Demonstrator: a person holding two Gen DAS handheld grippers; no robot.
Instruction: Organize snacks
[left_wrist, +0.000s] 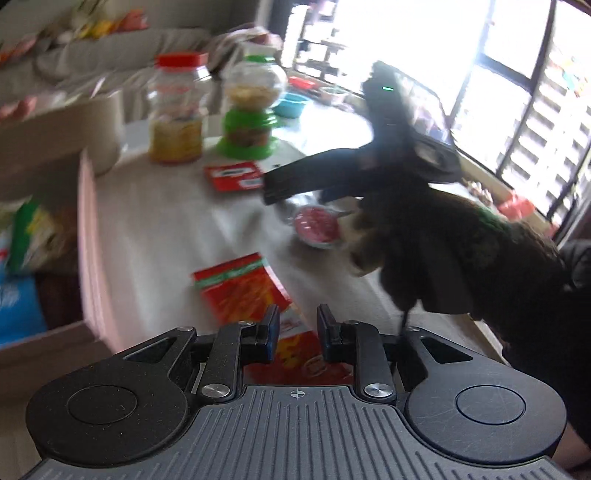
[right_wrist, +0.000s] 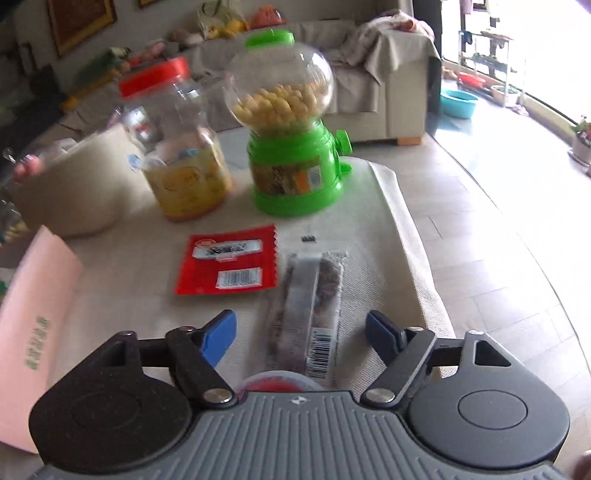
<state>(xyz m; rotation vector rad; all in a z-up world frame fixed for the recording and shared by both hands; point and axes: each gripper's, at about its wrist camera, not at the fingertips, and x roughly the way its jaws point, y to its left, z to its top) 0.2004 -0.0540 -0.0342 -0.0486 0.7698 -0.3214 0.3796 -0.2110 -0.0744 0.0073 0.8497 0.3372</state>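
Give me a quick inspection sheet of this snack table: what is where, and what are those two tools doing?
Surface: table under a pale cloth.
Job's things: red packet, clear dark-snack sleeve, red-lidded jar, green candy dispenser, orange-red packet, pink round cup.
Clutter: pink box, cream tub.
Grippers: left tool narrowly open above the orange-red packet; right tool wide open over the sleeve.
Cables: nothing seen.
Surroundings: sofa, windows.

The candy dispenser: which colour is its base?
Bright green base, clearest in the right wrist view.
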